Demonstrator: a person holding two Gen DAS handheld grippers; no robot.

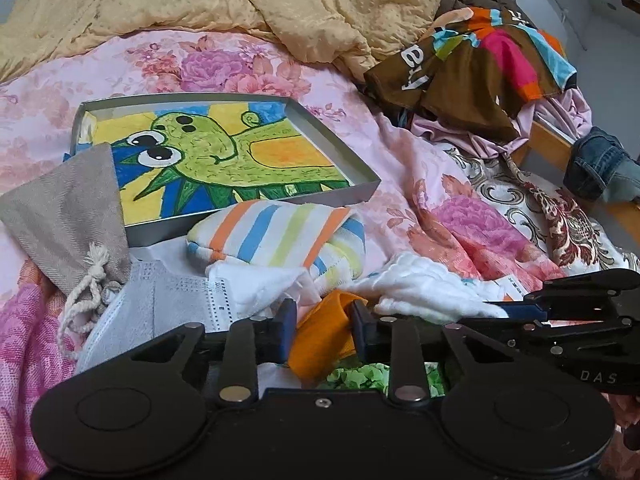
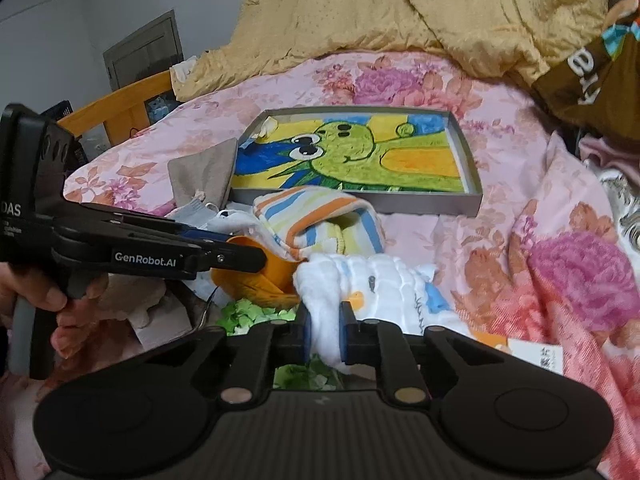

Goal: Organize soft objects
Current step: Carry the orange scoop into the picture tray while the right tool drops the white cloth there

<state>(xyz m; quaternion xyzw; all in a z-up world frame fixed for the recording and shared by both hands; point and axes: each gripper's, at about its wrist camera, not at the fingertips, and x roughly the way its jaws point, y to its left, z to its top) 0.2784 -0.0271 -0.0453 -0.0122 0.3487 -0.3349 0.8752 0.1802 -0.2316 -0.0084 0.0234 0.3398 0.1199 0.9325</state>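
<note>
A pile of small cloths lies on the floral bedspread in front of both grippers. My left gripper (image 1: pixel 324 324) is shut on an orange cloth (image 1: pixel 320 344), which fills the gap between its blue pads. My right gripper (image 2: pixel 326 334) is shut on a white quilted cloth (image 2: pixel 384 284), pinching its near edge. In the left wrist view the right gripper (image 1: pixel 508 312) reaches in from the right onto the same white cloth (image 1: pixel 420 292). In the right wrist view the left gripper (image 2: pixel 256 258) shows side-on, its tip on the orange cloth (image 2: pixel 256 284). Just behind lies a striped cloth (image 1: pixel 280 236).
A grey tray (image 1: pixel 340 196) with a green dinosaur drawing lies beyond the pile. A grey drawstring pouch (image 1: pixel 68 216) and a face mask (image 1: pixel 160 300) sit at the left. A yellow blanket (image 1: pixel 320 8), a brown multicoloured garment (image 1: pixel 480 64) and jeans (image 1: pixel 600 164) lie behind and right.
</note>
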